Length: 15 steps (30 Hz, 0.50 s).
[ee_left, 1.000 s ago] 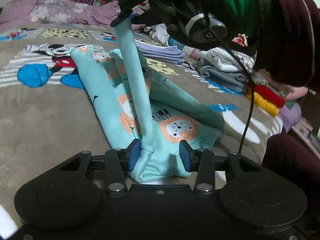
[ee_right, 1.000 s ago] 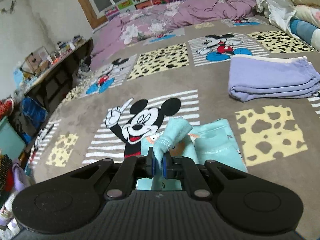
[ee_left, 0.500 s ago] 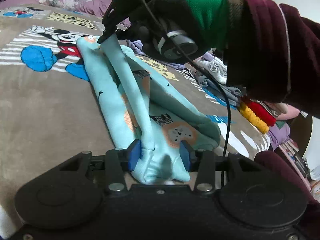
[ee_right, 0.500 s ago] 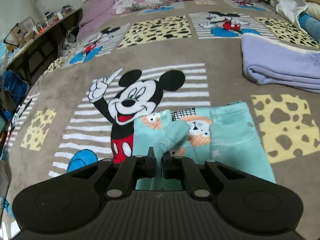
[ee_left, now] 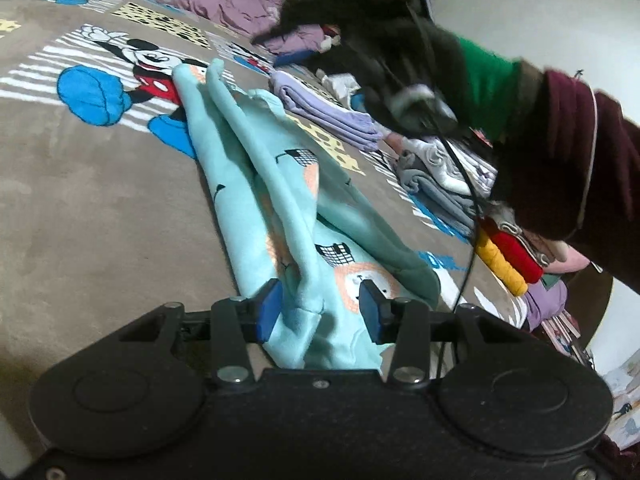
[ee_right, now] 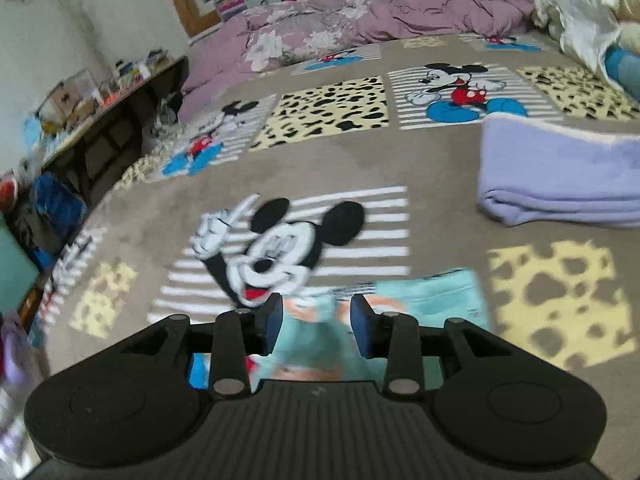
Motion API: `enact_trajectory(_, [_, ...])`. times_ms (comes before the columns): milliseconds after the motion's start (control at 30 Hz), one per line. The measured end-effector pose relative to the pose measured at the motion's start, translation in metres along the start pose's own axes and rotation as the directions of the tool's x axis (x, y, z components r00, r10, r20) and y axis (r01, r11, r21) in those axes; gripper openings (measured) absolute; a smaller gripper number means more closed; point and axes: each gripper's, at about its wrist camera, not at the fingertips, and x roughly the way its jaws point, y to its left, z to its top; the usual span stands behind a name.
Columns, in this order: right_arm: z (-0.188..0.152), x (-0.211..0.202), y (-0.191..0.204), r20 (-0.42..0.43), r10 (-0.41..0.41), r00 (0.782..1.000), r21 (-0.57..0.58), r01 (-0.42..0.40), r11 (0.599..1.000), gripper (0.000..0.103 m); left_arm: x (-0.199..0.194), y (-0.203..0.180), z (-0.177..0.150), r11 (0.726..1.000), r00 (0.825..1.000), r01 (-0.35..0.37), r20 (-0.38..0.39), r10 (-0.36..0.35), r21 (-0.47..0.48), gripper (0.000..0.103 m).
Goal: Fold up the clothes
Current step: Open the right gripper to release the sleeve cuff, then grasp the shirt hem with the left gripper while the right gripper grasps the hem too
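Observation:
A light teal child's garment with orange lion prints lies lengthwise on the brown Mickey Mouse blanket. A long strip of it lies along its top. My left gripper is open, its blue pads on either side of the garment's near end. My right gripper is open and hangs above the garment's far end, which shows blurred below it. In the left wrist view the right gripper and gloved hand are raised above the far end.
A folded lilac garment lies to the right of the teal one. Stacks of folded clothes and red and yellow rolls line the right side. A crumpled purple quilt lies at the back. A cluttered shelf stands at the left.
My right gripper opened and let go of the teal strip, which dropped flat onto the garment. The right gripper rose away. My left gripper's jaws stand a little wider.

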Motion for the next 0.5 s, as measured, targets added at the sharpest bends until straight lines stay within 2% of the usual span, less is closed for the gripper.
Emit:
enact_trajectory(100, [-0.010, 0.003, -0.017, -0.055, 0.050, 0.997, -0.032, -0.051, 0.998, 0.038, 0.003, -0.003, 0.001, 1.000, 1.000, -0.025, 0.006, 0.025, 0.001, 0.040])
enact_trajectory(200, [-0.025, 0.010, -0.020, -0.078, 0.079, 0.994, -0.084, -0.086, 0.993, 0.038, 0.005, -0.002, 0.002, 0.999, 0.999, -0.052, 0.008, 0.052, -0.014, 0.035])
enact_trajectory(267, [-0.034, 0.014, -0.018, -0.079, 0.099, 0.992, -0.105, -0.107, 0.989, 0.038, 0.007, 0.002, 0.002, 0.997, 0.998, -0.065, 0.011, 0.065, -0.043, 0.025])
enact_trajectory(400, [-0.041, 0.024, -0.016, -0.095, 0.160, 0.983, -0.105, -0.170, 0.980, 0.037, 0.003, 0.025, 0.001, 0.978, 1.000, -0.020, 0.018, 0.024, -0.206, 0.014])
enact_trajectory(433, [-0.042, 0.026, -0.018, -0.106, 0.175, 0.979, -0.086, -0.185, 0.979, 0.032, 0.002, 0.030, 0.001, 0.971, 1.000, -0.006, 0.020, 0.011, -0.239, 0.012])
enact_trajectory(467, [-0.043, 0.027, -0.021, -0.108, 0.190, 0.976, -0.066, -0.197, 0.978, 0.010, 0.001, 0.035, 0.000, 0.961, 1.000, 0.010, 0.023, -0.004, -0.278, 0.012])
enact_trajectory(500, [-0.043, 0.025, -0.024, -0.098, 0.203, 0.974, -0.041, -0.208, 0.977, 0.005, 0.001, 0.038, -0.001, 0.951, 1.000, 0.022, 0.025, -0.015, -0.308, 0.011])
